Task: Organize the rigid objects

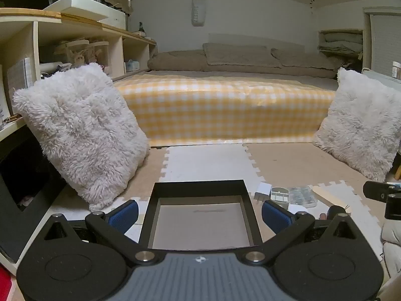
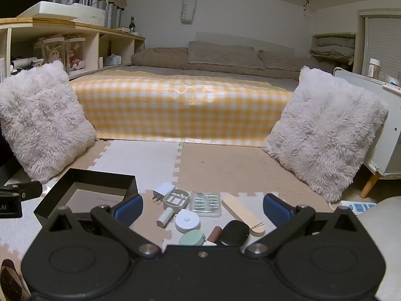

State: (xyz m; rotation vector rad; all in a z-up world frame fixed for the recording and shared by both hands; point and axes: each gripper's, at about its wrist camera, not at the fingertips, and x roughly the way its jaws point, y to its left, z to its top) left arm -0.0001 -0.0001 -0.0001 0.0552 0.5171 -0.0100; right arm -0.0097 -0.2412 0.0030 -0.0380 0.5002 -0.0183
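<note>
A black open box [image 1: 200,193] [image 2: 85,183] with a pale bottom sits on the foam floor mat. My left gripper [image 1: 200,215] hovers over it, open, nothing between its blue pads. Right of the box lie several small items: a white plug adapter [image 2: 164,190], a grey compartment holder [image 2: 176,199], a clear pill case [image 2: 205,203], a wooden stick [image 2: 243,213], a white cylinder [image 2: 165,217], a round white tape [image 2: 187,222], a green round case [image 2: 192,237], a brown tube [image 2: 215,233] and a black oval case [image 2: 234,232]. My right gripper [image 2: 202,212] stands open above them, touching none.
Two fluffy white pillows [image 2: 42,118] [image 2: 325,130] lean at the left and right of the mat. A bed with a yellow checked cover [image 2: 183,110] lies beyond. Shelves [image 1: 75,50] run along the left wall. A white cabinet [image 2: 376,125] and a power strip [image 2: 358,205] are at the right.
</note>
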